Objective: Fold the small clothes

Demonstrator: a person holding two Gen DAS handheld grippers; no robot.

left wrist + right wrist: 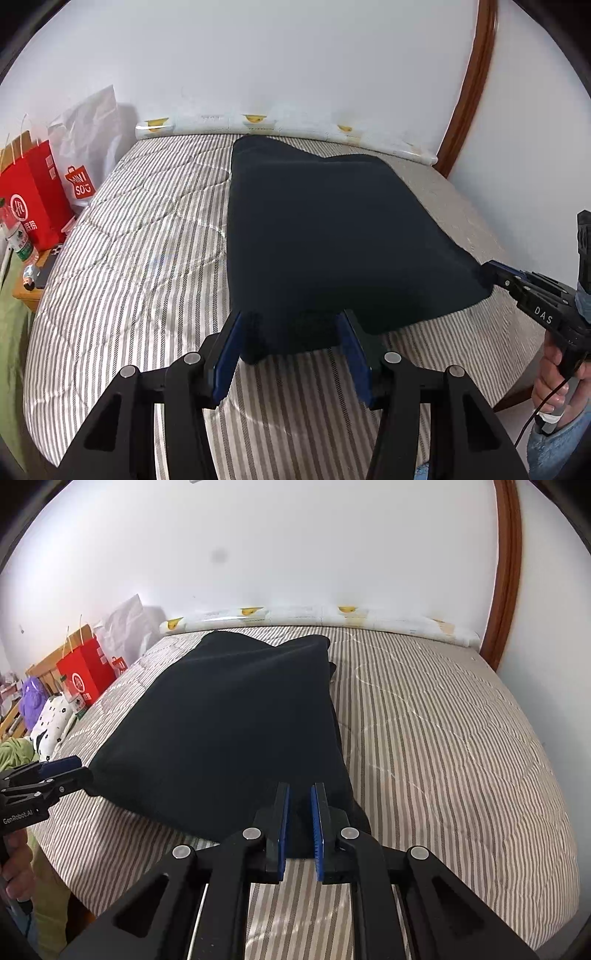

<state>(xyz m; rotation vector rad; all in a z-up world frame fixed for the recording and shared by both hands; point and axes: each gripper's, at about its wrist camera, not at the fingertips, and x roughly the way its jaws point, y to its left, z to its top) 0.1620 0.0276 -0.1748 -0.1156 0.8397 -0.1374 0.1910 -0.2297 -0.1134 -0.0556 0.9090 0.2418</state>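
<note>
Left wrist view, left to right: red paper bag [33, 192] and white shopping bag [86, 147] at bedside, bottle [18, 242] partly cut off by frame edge, small items on the wooden stand too small to identify. One dark navy garment [325, 236] spread on striped bed cover [140, 240], near edge lifted clear. Left gripper [291, 354] with fingers set wide, near corner of cloth bunched between them; contact with pads not clear, so grip cannot be told. Right gripper [491, 275] closed tight on the cloth's right corner, body cut off at frame edge. Right wrist view: left gripper [79, 770] at garment [236, 720] corner, tips hidden against dark cloth. Right gripper [300, 827] narrowed onto a fold of cloth. Two grippers, one garment, two bags counted.
</note>
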